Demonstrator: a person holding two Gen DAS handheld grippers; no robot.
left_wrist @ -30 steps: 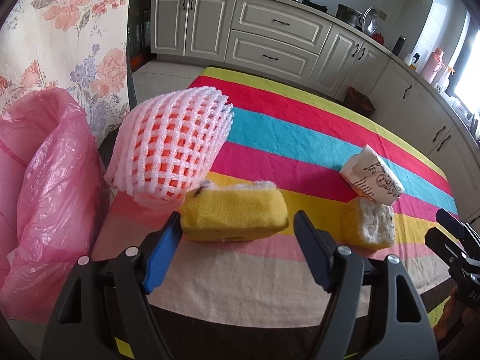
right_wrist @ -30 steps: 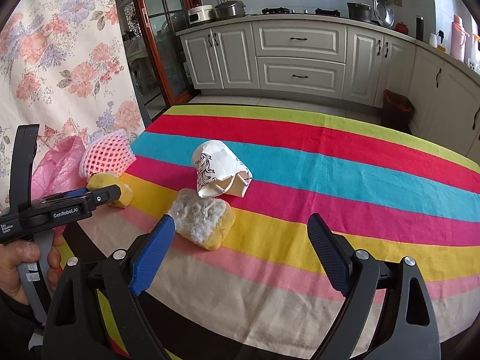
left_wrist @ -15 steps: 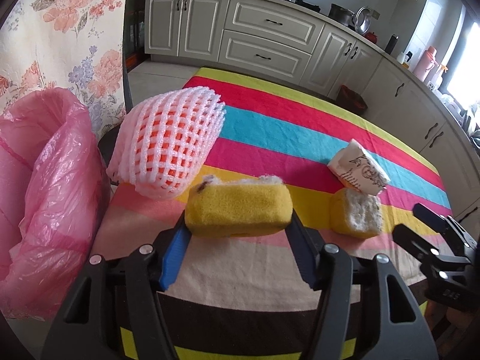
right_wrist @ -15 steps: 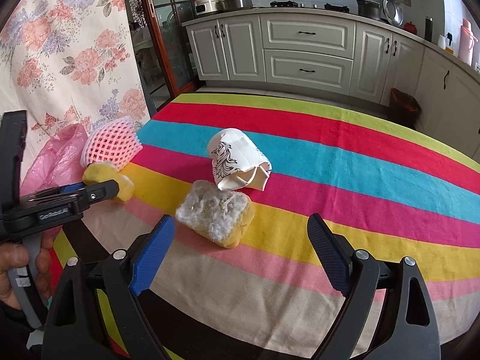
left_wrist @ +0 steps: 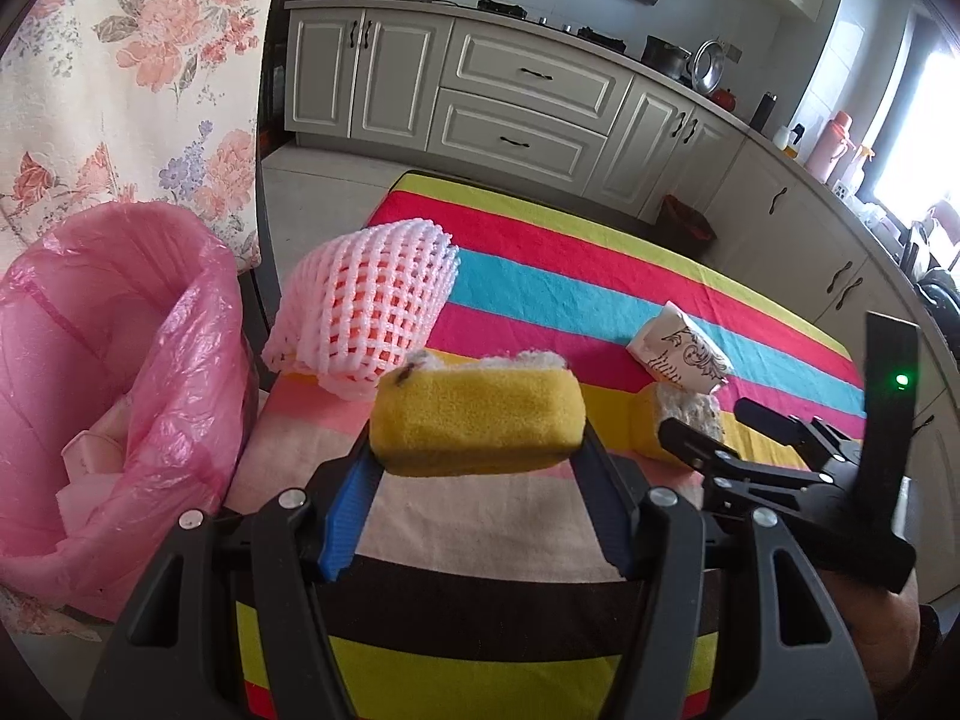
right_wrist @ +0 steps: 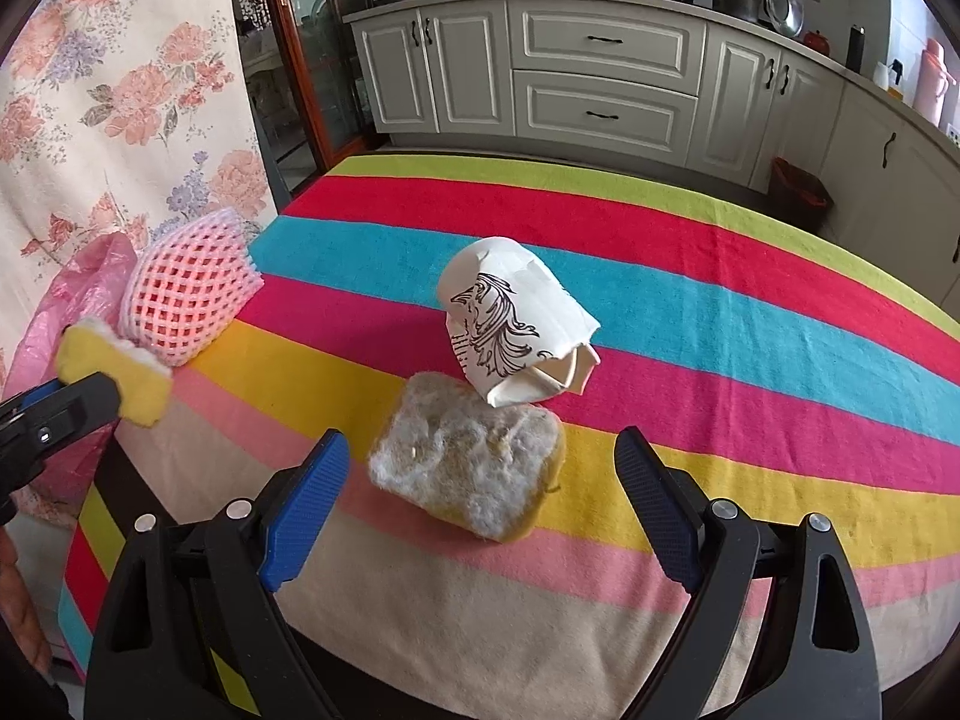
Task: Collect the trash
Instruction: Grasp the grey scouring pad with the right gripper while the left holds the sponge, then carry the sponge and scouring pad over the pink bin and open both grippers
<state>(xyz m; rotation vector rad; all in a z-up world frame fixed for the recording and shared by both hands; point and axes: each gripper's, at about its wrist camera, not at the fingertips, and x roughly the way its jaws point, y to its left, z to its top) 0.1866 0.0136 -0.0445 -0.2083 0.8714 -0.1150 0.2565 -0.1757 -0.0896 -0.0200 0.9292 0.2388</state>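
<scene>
Two sponges: our left gripper (left_wrist: 474,468) has just clamped and lifted the yellow sponge (left_wrist: 477,423); right gripper (right_wrist: 480,486), jaws spread, now straddles the second sponge (right_wrist: 468,462)

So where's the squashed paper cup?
The paper cup lies on its side mid-table on the striped cloth in the right wrist view, leaning on the worn sponge ahead of the open right gripper.

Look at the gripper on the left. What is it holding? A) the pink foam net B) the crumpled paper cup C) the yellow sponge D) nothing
C: the left gripper is shut on the yellow sponge, while the crumpled paper cup and the pink foam net lie untouched on the striped tablecloth.
</scene>
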